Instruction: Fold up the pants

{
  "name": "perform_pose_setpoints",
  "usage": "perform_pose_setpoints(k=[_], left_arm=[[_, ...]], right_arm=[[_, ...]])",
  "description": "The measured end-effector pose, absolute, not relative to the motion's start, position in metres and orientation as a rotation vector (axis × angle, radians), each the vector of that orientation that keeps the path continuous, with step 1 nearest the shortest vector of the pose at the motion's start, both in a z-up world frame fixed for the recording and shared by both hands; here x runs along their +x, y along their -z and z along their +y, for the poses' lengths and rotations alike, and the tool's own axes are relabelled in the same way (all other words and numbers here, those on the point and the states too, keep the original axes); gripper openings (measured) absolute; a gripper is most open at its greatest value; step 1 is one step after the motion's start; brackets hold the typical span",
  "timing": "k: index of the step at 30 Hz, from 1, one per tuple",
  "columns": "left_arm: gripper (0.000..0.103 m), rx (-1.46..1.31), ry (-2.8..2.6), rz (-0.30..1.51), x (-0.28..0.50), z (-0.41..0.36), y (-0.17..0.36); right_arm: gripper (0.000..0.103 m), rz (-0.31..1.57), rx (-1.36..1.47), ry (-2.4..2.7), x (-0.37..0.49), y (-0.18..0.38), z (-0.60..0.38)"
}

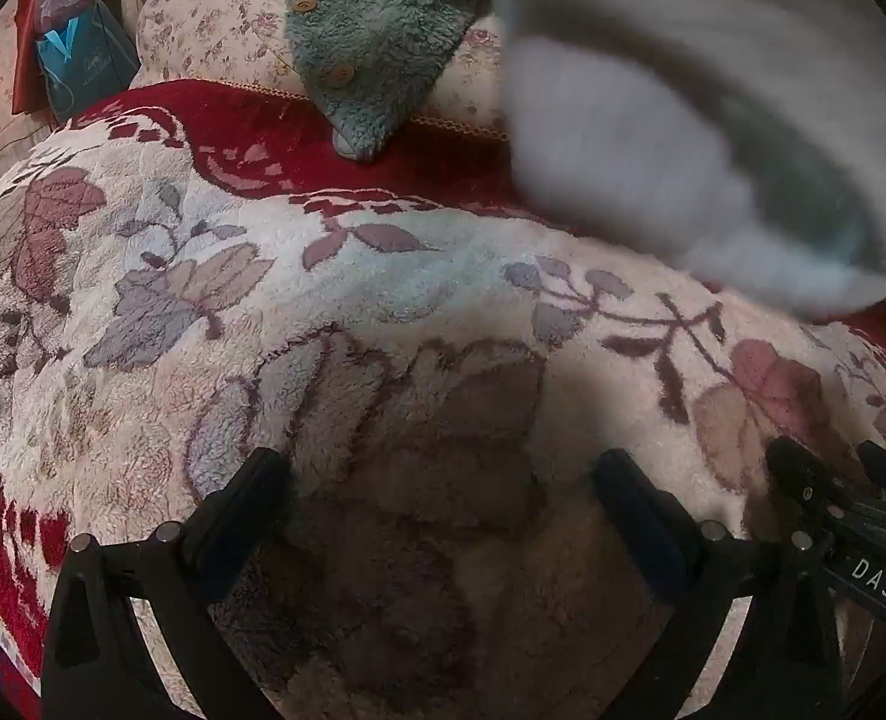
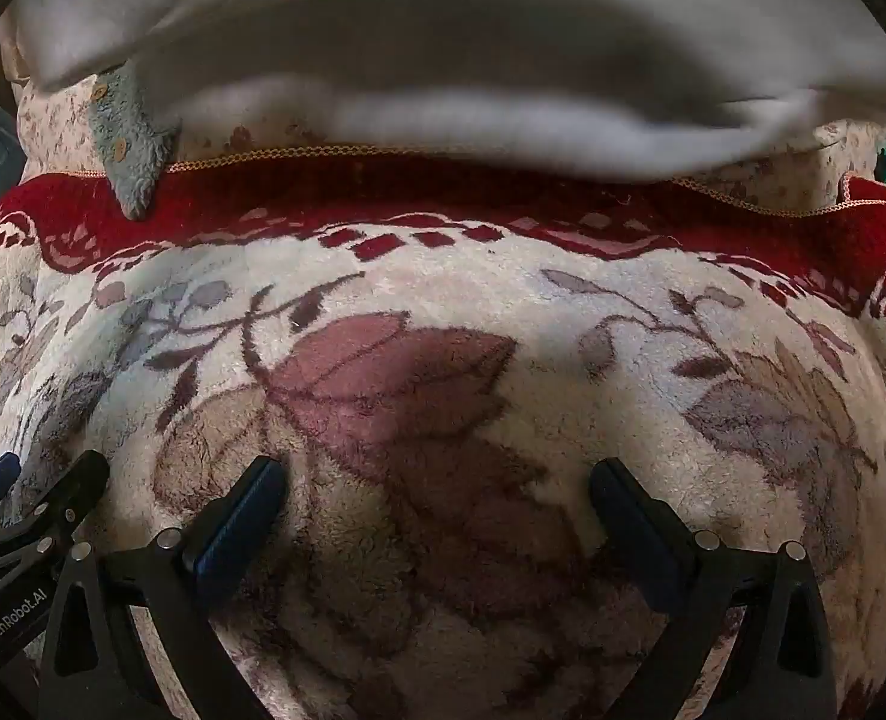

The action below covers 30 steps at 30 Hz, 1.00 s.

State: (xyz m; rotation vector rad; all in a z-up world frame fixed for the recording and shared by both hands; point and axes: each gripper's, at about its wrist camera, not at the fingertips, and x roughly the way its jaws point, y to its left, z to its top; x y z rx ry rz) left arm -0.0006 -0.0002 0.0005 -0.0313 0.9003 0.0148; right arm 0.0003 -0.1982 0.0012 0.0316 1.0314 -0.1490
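While both the left gripper point(image 1: 443, 480) and right gripper point(image 2: 440, 483) hover with jaws spread and empty, the blurred pale-grey cloth pants point(image 2: 443, 72) hang beyond them over the bed's point(image 2: 502, 276) far edge, nearer the right.

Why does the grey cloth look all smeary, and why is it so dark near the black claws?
Left wrist view: the grey cloth is blurred, likely from moving, while the blanket and teal fleece stay sharp; a shadow darkens the blanket by the left gripper. Right wrist view: the cloth smears across the top, with shadow by the right gripper; the fisheye lens bends the edges.
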Motion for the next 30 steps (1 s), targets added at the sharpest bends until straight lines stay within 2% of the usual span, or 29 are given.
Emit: perform_pose_setpoints(k=[30], left_arm=[[0.103,0.009,-0.033,0.929,0.006,-0.008,-0.005]], right_arm=[[0.103,1.044,0.033,0.101,0.003,-0.005,-0.202]])
